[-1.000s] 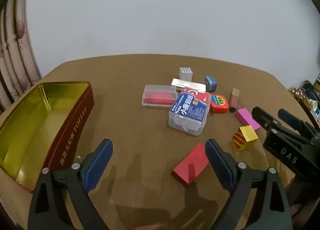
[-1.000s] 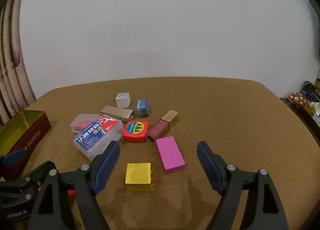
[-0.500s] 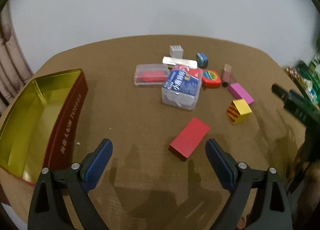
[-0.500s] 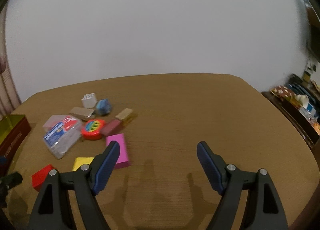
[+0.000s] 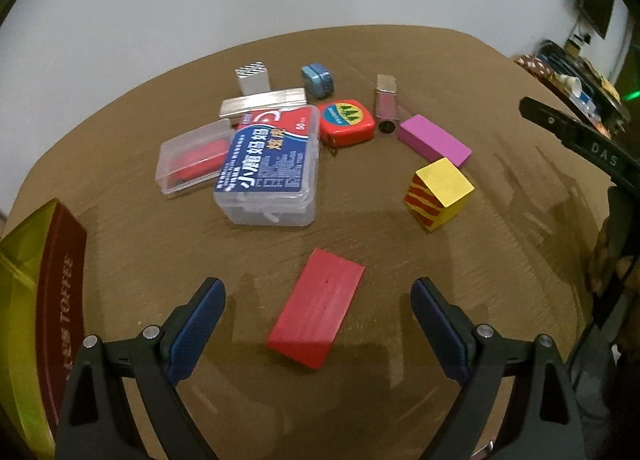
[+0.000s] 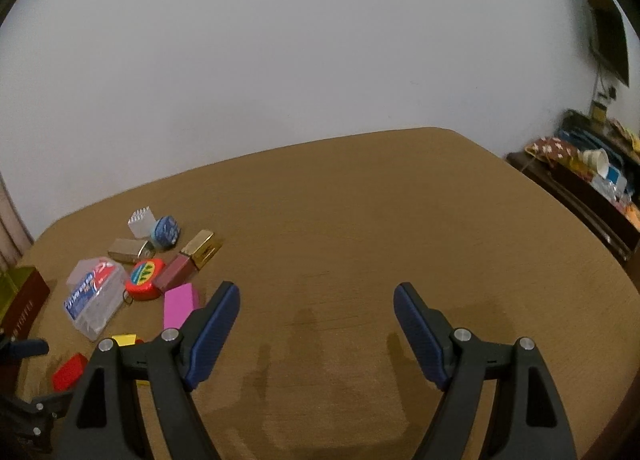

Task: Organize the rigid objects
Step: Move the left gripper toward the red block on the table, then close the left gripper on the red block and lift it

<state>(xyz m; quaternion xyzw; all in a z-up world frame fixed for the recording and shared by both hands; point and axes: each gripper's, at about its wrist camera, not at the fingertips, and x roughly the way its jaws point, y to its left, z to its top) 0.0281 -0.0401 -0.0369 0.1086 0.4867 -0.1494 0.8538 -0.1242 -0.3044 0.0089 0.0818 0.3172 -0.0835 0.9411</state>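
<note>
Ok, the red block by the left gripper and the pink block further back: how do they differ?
The red block lies alone between the open fingers of the left gripper, while the pink block sits far from it beside the lipstick tube and yellow block. In this view the red block's long axis runs away from the camera, tilted right; the pink block's runs across, tilted down to the right. Both are flat, plain rectangular blocks lying on the table.

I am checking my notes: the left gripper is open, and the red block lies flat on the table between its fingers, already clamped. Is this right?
Not quite. In the left wrist view the left gripper is open and the red block lies flat on the table between its fingers, but unclamped: neither blue pad touches it.
</note>
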